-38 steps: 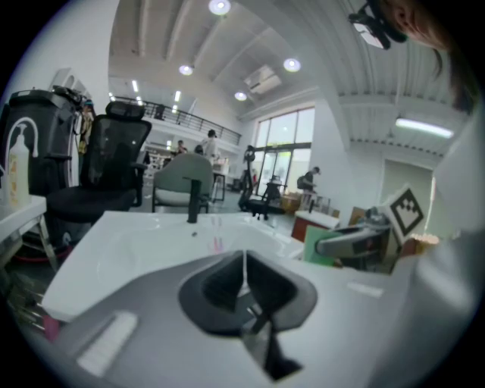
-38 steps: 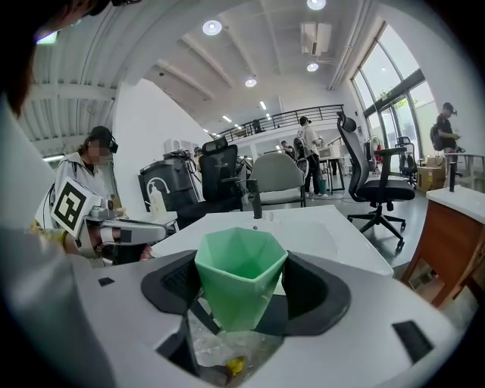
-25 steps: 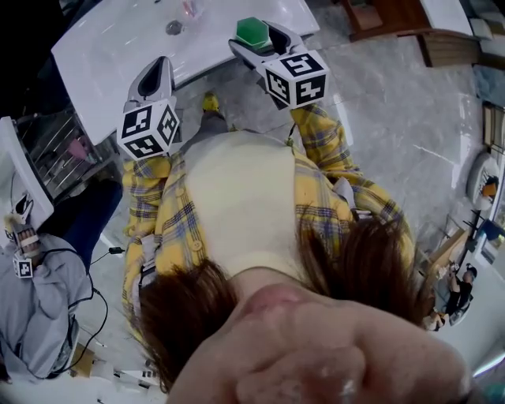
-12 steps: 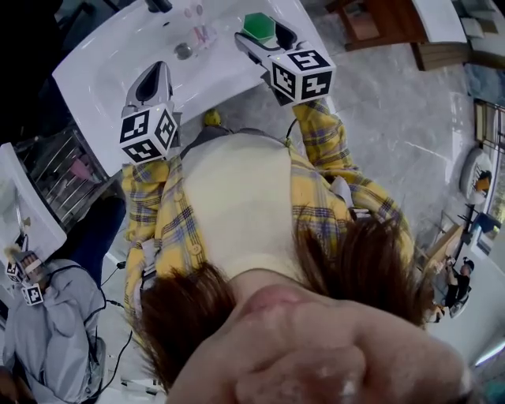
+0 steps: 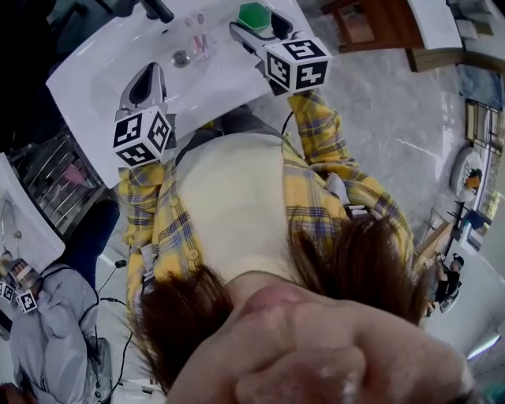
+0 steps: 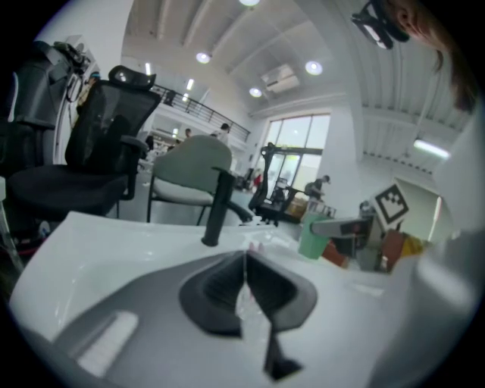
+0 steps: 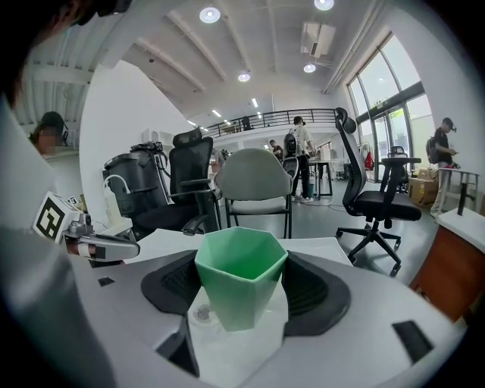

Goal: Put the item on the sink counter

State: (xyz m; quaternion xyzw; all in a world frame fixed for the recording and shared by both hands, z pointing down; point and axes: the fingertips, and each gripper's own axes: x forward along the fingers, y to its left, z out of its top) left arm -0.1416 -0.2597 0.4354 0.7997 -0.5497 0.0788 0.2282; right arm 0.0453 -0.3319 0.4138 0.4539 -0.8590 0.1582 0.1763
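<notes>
Over the sink counter (image 5: 229,75), the right gripper (image 7: 242,299) clasped a green cup (image 5: 254,14), mid-placement; next would likely come lowering and release. The left gripper (image 6: 244,276) hung clenched, empty.

The cup (image 5: 254,14) sits between the right gripper's (image 5: 263,28) jaws, over the sink counter's (image 5: 95,67) right end. The faucet (image 5: 158,10) stands to its left.

The grey marble-look floor (image 5: 394,118) has pale veins. A white ceiling (image 7: 151,45) carries round recessed lights (image 7: 210,14) and a vent unit (image 7: 314,34). Tall windows (image 7: 390,102) brighten the right side. A railed mezzanine (image 7: 280,117) runs behind a grey chair (image 7: 254,176) and black office chairs (image 7: 383,204).
</notes>
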